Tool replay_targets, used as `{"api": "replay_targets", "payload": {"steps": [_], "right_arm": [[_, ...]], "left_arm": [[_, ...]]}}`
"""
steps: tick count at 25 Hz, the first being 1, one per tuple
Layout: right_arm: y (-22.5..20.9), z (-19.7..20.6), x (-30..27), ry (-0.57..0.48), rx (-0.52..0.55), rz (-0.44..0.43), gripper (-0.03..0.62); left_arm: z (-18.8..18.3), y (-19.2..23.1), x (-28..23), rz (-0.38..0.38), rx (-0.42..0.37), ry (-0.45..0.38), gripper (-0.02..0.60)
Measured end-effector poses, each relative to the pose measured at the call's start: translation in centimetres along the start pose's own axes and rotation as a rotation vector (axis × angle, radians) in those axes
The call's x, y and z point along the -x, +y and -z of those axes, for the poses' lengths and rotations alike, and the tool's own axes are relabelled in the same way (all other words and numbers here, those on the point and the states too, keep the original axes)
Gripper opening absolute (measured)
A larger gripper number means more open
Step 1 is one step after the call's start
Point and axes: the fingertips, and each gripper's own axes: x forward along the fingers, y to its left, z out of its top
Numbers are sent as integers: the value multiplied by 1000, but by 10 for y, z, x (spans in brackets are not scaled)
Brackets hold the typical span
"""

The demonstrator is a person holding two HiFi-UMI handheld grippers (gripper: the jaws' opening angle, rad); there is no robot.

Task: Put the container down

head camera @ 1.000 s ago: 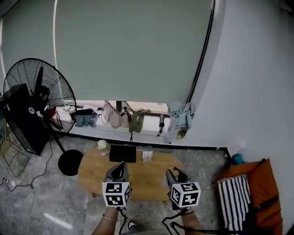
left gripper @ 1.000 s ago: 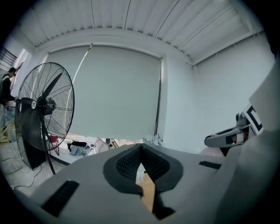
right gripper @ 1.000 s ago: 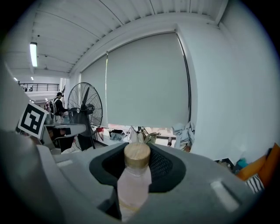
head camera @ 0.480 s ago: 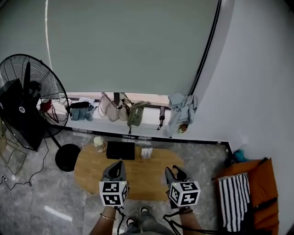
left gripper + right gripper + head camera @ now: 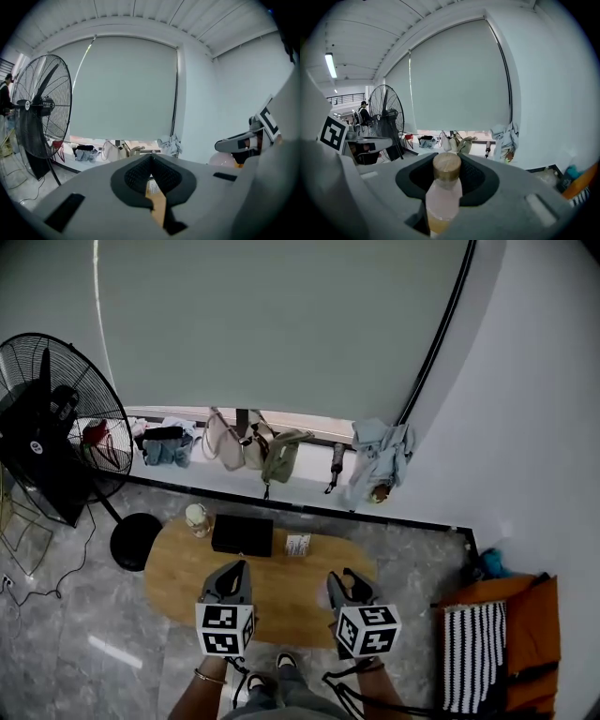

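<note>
Clear wood-capped container [image 5: 443,197]: clamped between right gripper [image 5: 446,174] jaws, well above oval wooden bench [image 5: 291,589], near its 5 o'clock edge. Not yet set down. Left gripper [image 5: 150,159] jaws closed, empty.

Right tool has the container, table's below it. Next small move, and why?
Probably lower the right tool straight down toward the table. Its jaws grip the container, a pale bottle with a wooden lid, upright and seemingly not yet resting on anything. The near part of the tabletop looks bare.
</note>
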Motion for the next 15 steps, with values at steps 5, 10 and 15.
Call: {"api": "replay_targets", "payload": {"steps": [5, 10, 15], "right_arm": [[-6, 7, -19, 31, -5, -27, 130], [-11, 21, -44, 53, -9, -50, 129], [-12, 53, -72, 107, -25, -74, 130]], "left_arm": [[18, 2, -16, -14, 20, 39, -6], [49, 6, -32, -33, 34, 86, -6], [86, 15, -42, -57, 56, 135, -6]]}}
